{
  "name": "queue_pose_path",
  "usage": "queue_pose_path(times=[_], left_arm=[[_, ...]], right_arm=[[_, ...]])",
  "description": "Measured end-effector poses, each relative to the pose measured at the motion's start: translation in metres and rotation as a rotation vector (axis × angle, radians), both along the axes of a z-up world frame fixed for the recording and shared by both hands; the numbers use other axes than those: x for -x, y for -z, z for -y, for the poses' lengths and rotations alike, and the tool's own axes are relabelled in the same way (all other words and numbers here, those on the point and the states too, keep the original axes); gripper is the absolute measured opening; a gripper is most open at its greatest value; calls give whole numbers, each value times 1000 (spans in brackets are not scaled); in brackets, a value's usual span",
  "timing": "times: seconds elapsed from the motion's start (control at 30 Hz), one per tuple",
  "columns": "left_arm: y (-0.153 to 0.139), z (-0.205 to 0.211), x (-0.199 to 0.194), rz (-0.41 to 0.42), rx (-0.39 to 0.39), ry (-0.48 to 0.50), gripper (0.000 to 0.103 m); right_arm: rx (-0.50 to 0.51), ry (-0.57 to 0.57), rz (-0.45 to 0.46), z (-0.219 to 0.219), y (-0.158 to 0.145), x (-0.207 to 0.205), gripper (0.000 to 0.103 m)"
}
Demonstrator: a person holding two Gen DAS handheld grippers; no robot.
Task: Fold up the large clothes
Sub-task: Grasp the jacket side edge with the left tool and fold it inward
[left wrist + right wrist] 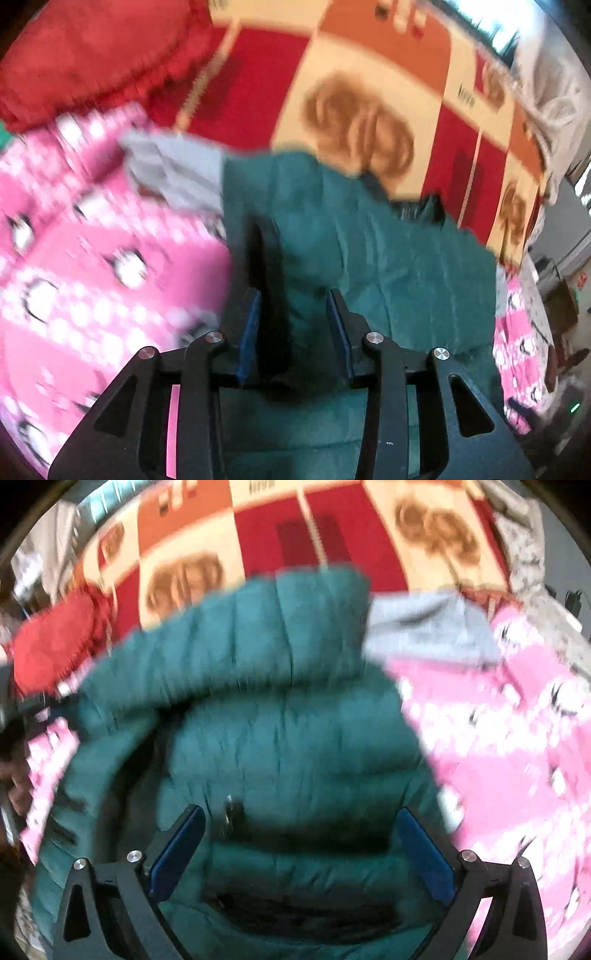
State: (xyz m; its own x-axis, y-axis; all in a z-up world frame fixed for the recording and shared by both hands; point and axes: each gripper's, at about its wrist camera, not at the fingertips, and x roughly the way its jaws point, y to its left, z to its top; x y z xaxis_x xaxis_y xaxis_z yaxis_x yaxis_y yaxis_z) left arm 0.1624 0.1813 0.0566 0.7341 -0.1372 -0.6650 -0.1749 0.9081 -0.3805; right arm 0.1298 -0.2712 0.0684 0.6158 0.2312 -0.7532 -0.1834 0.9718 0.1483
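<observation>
Underneath everything, a pink patterned blanket (92,258), dotted white with small penguin-like figures, filling the left of the left wrist view and the right of the right wrist view (509,738). Beyond it, a checked cover (369,74) in red, orange and cream blocks with brown swirls, running across the top of both views (277,528). Spread over the pink blanket, a teal quilted puffer jacket (295,720), taking up the middle of the right wrist view, its stitched panels puffed up and one thick quilted fold lying across the top; seen again from the left wrist camera (369,266) as a flatter, creased teal expanse reaching to the checked cover. At the far left, a red ruffled cushion (92,55), also at the left edge of the right wrist view (55,642). Beside the jacket's upper edge, a grey garment (173,173), touching the teal fabric and resting on the pink blanket (432,627). Left gripper (293,332) partly open, blue pads either side of a raised dark-and-teal fold of jacket; whether gripping it, impossible to tell through the blur. Right gripper (301,853) spread wide over the jacket's quilted body, holding nothing. Between its fingers, a small metal zipper pull (229,808) on a dark seam.
</observation>
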Motion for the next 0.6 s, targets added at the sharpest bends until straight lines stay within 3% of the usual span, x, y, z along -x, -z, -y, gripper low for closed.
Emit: queue_pose_path(times=[0.1, 0.17, 0.23, 0.27, 0.3, 0.4, 0.43, 0.5, 0.6], left_arm=[[-11, -10, 12, 44, -2, -86, 36], [-13, 1, 9, 40, -2, -57, 36], [-14, 24, -2, 40, -33, 5, 36], [-15, 34, -7, 36, -50, 26, 36], [-14, 44, -15, 35, -77, 42, 36], [3, 56, -42, -30, -210, 13, 36], [13, 54, -51, -64, -215, 4, 36], [28, 51, -62, -97, -192, 1, 36], [39, 63, -73, -85, -192, 70, 36]], right_arm=[[-31, -42, 60, 1, -25, -26, 103], [-34, -111, 43, -13, -31, -52, 103], [-7, -193, 90, -34, -34, -71, 88], [-3, -221, 128, -43, -34, -81, 74], [-15, -254, 137, -49, -33, -90, 72], [-17, -361, 115, -66, -11, -117, 69], [26, -383, 87, -70, 4, -127, 69], [146, -317, -16, -62, 41, -151, 69], [20, -228, -92, -29, 61, -167, 70]])
